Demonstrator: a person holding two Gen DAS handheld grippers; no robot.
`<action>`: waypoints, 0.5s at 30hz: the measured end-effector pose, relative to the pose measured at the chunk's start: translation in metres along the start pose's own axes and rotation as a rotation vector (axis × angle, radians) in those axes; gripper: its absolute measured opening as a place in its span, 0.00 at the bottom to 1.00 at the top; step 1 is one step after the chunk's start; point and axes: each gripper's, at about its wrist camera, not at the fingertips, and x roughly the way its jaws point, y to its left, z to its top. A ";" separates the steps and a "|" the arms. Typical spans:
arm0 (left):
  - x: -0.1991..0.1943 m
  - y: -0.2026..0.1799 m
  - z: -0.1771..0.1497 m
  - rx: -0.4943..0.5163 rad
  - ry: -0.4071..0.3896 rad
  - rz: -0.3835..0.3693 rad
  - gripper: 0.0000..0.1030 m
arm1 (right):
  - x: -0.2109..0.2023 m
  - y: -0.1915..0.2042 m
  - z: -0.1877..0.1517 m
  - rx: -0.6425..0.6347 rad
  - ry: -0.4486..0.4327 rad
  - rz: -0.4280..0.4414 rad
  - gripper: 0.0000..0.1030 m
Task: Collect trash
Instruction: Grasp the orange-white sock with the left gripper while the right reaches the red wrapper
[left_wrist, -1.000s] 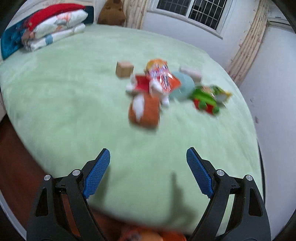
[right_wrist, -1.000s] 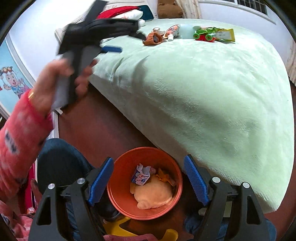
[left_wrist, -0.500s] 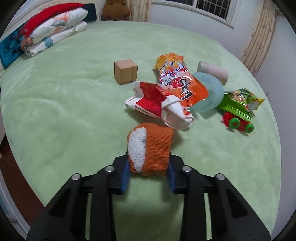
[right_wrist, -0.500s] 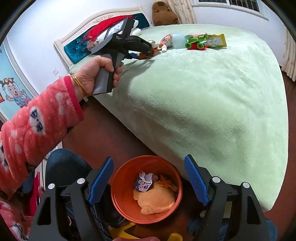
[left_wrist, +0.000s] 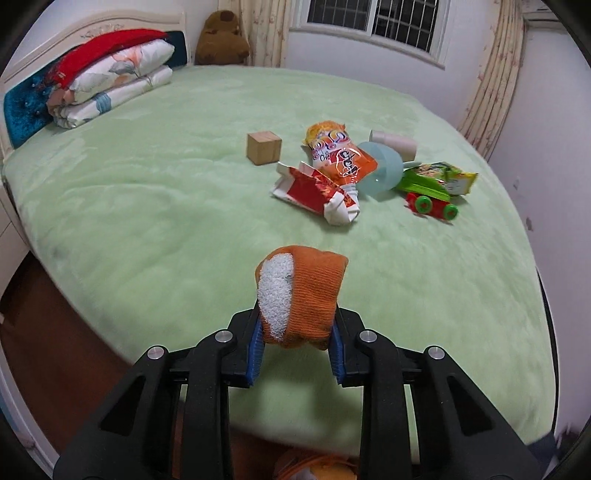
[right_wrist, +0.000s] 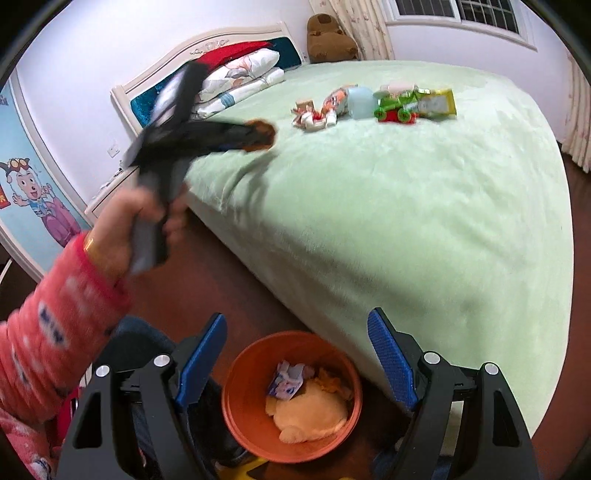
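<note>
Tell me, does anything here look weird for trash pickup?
Yes. The left gripper is pinching an orange sock, which isn't trash, while the crumpled snack bags remain on the bed.

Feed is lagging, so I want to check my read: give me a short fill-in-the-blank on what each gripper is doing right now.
1. The left gripper is shut on an orange ____.
2. The right gripper is ____, holding nothing.
3. The orange bucket stands on the ____, beside the bed.

Missing words: sock; open; floor
</note>
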 end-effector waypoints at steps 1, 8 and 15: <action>-0.010 0.004 -0.006 -0.002 -0.010 -0.003 0.27 | 0.002 0.000 0.008 -0.013 -0.012 -0.007 0.75; -0.059 0.028 -0.036 -0.053 -0.048 -0.004 0.27 | 0.042 0.007 0.094 -0.130 -0.094 -0.008 0.75; -0.080 0.043 -0.053 -0.078 -0.060 0.010 0.27 | 0.127 0.029 0.188 -0.257 -0.084 -0.088 0.75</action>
